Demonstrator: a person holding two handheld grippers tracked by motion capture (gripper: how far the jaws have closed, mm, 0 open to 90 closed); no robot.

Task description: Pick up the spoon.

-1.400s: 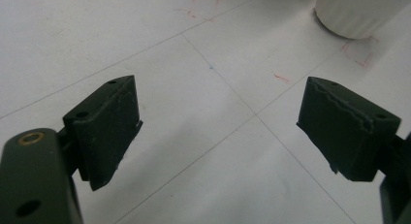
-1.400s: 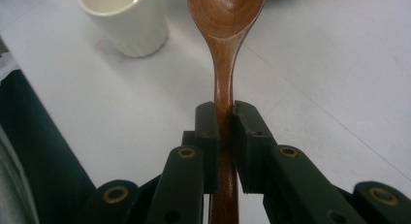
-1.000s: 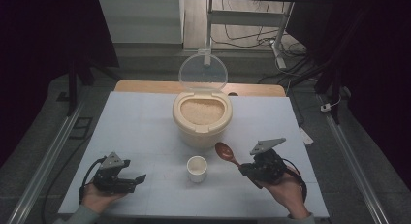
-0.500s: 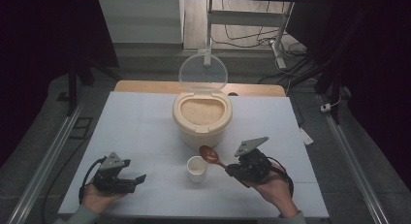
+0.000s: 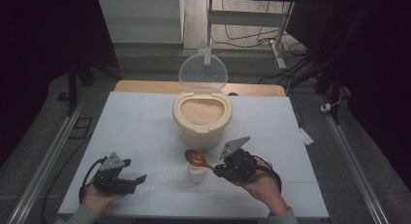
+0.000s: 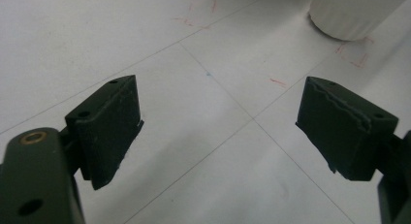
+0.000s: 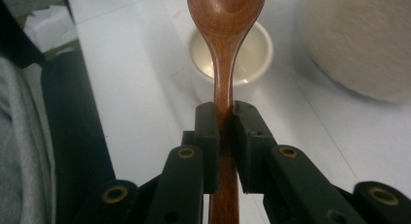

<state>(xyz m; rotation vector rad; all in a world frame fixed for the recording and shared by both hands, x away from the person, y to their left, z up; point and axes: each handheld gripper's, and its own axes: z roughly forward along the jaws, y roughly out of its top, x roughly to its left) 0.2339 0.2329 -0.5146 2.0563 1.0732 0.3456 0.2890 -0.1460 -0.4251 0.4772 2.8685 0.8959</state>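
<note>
Your right gripper (image 5: 219, 168) clamps a spoon (image 5: 198, 159) over the cup (image 5: 197, 172); your left gripper (image 5: 136, 181) sits open.

In the high view the spoon's bowl hangs above the cup at lower center of the frame, just below the rice bin (image 5: 202, 118) with its clear lid (image 5: 203, 72) up. In the right gripper view your jaws pinch the spoon (image 7: 225, 49) handle at center, bowl at the top edge over the cup (image 7: 230, 53). In the left gripper view your jaws stand wide apart over the bare table (image 6: 145, 35), nothing between them.
</note>
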